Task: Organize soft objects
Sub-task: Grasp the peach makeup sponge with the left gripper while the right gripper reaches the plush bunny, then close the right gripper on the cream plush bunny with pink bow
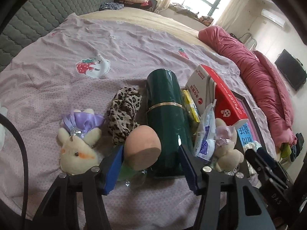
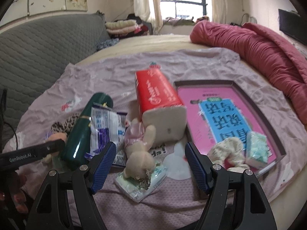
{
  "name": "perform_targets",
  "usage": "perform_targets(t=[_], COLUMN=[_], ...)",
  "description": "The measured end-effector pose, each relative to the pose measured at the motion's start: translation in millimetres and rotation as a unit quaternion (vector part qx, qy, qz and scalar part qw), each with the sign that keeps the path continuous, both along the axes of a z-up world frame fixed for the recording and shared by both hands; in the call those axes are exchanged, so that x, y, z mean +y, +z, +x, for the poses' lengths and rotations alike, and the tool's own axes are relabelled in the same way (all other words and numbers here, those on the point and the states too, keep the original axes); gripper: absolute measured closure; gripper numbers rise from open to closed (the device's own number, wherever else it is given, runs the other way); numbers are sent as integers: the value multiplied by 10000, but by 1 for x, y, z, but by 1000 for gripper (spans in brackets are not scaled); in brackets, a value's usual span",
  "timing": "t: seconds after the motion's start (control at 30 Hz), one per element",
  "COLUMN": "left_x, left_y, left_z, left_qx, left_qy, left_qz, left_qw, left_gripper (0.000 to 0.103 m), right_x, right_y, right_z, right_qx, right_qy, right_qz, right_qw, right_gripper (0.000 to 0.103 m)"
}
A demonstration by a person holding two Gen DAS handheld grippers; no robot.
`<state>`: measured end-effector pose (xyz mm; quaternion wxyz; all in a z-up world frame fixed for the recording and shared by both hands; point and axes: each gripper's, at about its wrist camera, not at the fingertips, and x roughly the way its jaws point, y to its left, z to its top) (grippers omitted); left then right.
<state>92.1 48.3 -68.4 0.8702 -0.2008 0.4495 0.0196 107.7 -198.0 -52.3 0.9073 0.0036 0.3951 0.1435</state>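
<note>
The left gripper [image 1: 151, 164] stood open around a peach makeup sponge [image 1: 142, 148] lying on the lilac bedsheet [image 1: 57, 95] beside a green flask [image 1: 167, 118], while the right gripper [image 2: 150, 165] gaped open around a pink-bowed plush bunny [image 2: 140, 153] near the pink tray [image 2: 226, 118].

Wide bed [image 2: 172, 40] under wrinkled lilac strawberry-print sheet [image 1: 119, 44]. Grey quilted headboard [image 2: 42, 44] at left. Bright curtained window [image 2: 184, 2] behind. Rolled pink-red duvet [image 2: 259, 44] right. Black wall-mounted television [image 1: 290, 74].
</note>
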Motion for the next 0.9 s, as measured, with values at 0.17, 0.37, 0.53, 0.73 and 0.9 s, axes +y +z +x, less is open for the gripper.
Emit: perform_targets(t=[0.17, 0.37, 0.53, 0.73, 0.9], left_x=[6, 11, 15, 14, 10], left_y=[-4, -4, -5, -3, 4], left_z=[1, 1, 1, -3, -8], left_qx=[-10, -16, -24, -110, -269], left_qy=[10, 26, 46, -5, -103], left_qz=[-134, -214, -298, -329, -354], left_qw=[9999, 9998, 9995, 9994, 9990], left_gripper=[53, 60, 64, 65, 65], right_x=[8, 14, 17, 16, 11], right_y=[-15, -31, -37, -43, -48], right_z=[12, 22, 25, 29, 32], right_qx=[182, 402, 433, 522, 641], right_qy=[65, 148, 210, 203, 230], right_qz=[-83, -182, -248, -239, -58], right_qw=[9998, 9989, 9985, 9981, 9977], right_gripper=[28, 28, 28, 29, 42])
